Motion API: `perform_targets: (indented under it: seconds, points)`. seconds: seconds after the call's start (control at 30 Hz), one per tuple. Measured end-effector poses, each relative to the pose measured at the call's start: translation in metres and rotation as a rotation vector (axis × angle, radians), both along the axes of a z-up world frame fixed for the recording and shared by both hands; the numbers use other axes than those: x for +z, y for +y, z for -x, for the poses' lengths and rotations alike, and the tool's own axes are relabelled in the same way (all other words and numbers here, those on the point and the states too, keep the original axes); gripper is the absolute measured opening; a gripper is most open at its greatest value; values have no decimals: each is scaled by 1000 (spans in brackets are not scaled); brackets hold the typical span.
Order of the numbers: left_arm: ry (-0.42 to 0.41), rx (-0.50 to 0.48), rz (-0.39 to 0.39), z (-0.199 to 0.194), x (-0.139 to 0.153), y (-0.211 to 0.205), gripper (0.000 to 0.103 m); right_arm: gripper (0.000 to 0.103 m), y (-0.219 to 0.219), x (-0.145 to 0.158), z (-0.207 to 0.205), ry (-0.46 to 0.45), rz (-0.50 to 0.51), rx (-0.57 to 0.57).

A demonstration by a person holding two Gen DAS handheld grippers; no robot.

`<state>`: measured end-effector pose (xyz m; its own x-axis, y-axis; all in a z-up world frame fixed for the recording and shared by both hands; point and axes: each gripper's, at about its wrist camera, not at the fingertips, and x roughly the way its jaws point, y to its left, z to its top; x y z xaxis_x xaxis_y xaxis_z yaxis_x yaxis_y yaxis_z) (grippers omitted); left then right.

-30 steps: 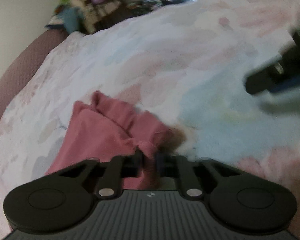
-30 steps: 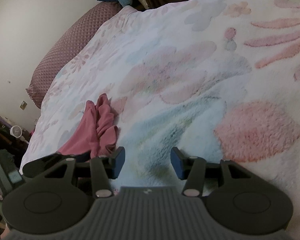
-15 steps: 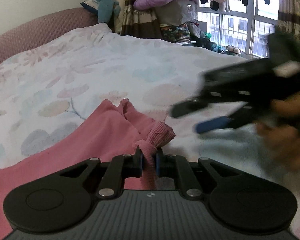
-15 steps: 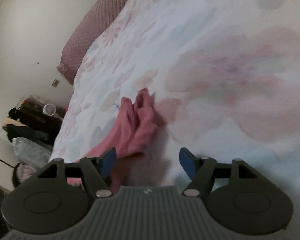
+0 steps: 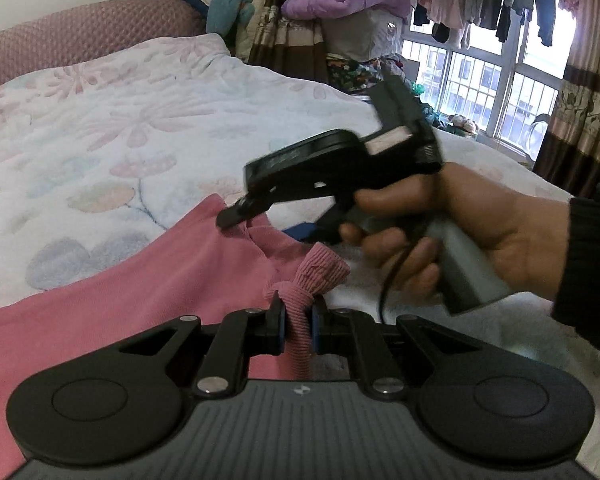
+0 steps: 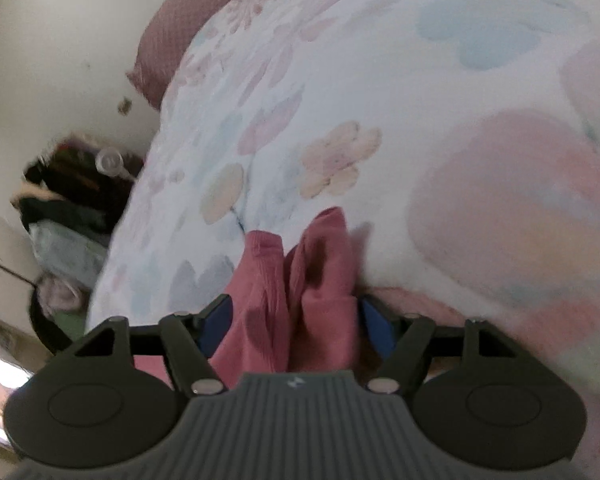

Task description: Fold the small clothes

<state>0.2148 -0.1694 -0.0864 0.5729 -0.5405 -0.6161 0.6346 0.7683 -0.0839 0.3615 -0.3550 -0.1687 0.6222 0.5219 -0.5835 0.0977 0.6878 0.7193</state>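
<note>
Although the single small pink cotton garment (image 5: pixel 148 280) lies crumpled and unfolded on the fluffy white bed blanket with pastel flowers (image 5: pixel 112 128), the folding seems barely begun; no crease is yet laid, and spreading it flat appears to come first; the left tool (image 5: pixel 298 326) is clamped tight on one ribbed pink cuff (image 5: pixel 312 276); the right tool (image 6: pixel 292 320), its jaws having just been closing, stands wide with a bunch of the garment between them, the pads apparently not pressing; counted: one garment, two tools, one bed.
</note>
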Motion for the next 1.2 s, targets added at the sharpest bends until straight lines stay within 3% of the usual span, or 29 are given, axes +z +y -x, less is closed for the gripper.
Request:
perform_targets:
  seconds: [0.07, 0.17, 0.33, 0.53, 0.83, 1.03, 1.2]
  points:
    - [4, 2, 5, 0, 0, 1, 12, 20, 9, 1, -9, 8, 38, 31]
    - [24, 13, 35, 0, 2, 5, 12, 14, 15, 4, -12, 13, 68, 51]
    - [57, 66, 127, 2, 14, 20, 12, 13, 13, 22, -10, -17, 61, 45]
    - [106, 168, 266, 5, 28, 56, 12, 13, 30, 65, -8, -54, 107, 79]
    - [153, 307, 431, 10, 46, 125, 12, 13, 92, 131, -14, -71, 187, 124]
    - [223, 396, 590, 16, 42, 167, 12, 13, 139, 165, -17, -89, 246, 178]
    - [246, 470, 667, 24, 37, 201, 12, 13, 183, 181, -22, -89, 303, 230]
